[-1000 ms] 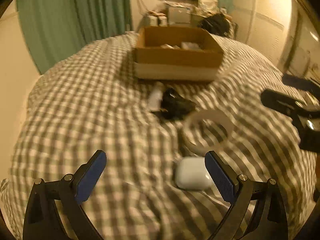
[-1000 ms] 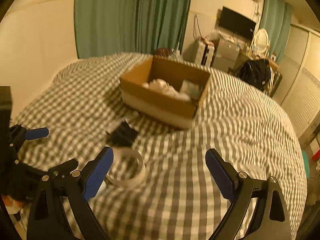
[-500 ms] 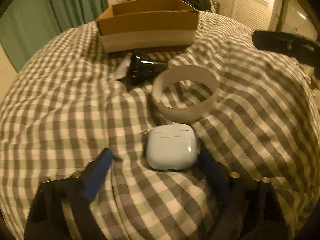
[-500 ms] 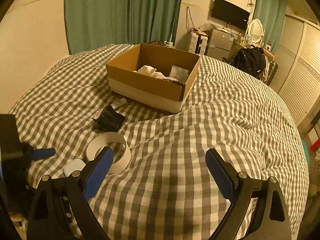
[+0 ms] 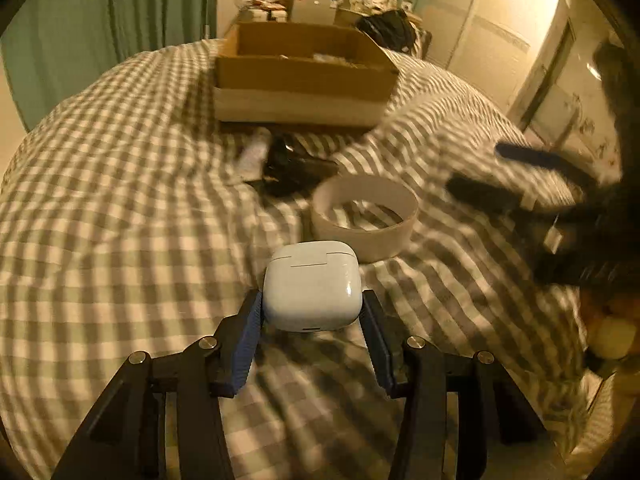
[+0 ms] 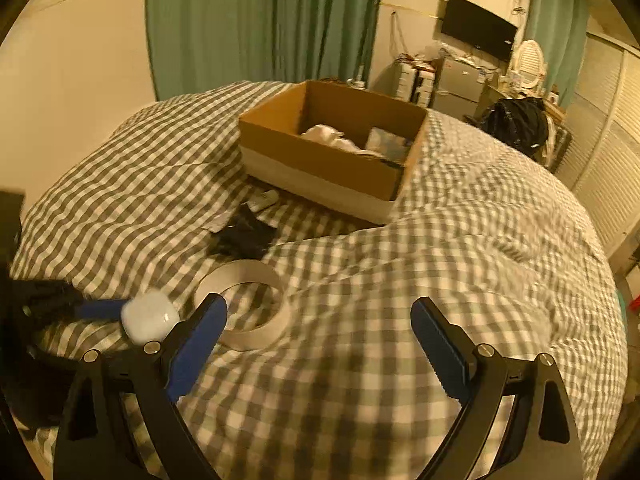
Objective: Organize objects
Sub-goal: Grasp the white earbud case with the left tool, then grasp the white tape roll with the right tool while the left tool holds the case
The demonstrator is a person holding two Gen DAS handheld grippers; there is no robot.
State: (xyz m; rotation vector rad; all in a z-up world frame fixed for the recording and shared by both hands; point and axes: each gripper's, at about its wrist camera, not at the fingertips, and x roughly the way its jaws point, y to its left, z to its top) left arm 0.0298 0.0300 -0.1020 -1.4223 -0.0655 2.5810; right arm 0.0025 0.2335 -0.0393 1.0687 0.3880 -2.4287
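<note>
A white earbud case (image 5: 314, 288) lies on the checked bedspread. My left gripper (image 5: 312, 296) has its jaws closing on it, and both blue pads touch its sides. In the right wrist view the same case (image 6: 150, 316) shows at the left, by a blue finger (image 6: 100, 308) of the left gripper. Just beyond the case lies a white tape ring (image 5: 364, 224) (image 6: 244, 304). Past the ring are a black object (image 5: 296, 172) and a small white pack (image 5: 254, 152). The cardboard box (image 5: 304, 76) (image 6: 320, 160) stands further back with items inside. My right gripper (image 6: 318, 302) is open over bare bedspread.
The checked bedspread (image 6: 460, 240) covers the whole bed. Green curtains (image 6: 260, 20) hang behind it. A cluttered desk and a wall screen (image 6: 476, 26) stand at the back, and a black bag (image 6: 516, 120) lies by the louvred wardrobe doors (image 6: 608, 168) on the right.
My left gripper has moved in on the earbud case, and its jaws have gone from wide apart to touching the case's sides. The right gripper stays open.
</note>
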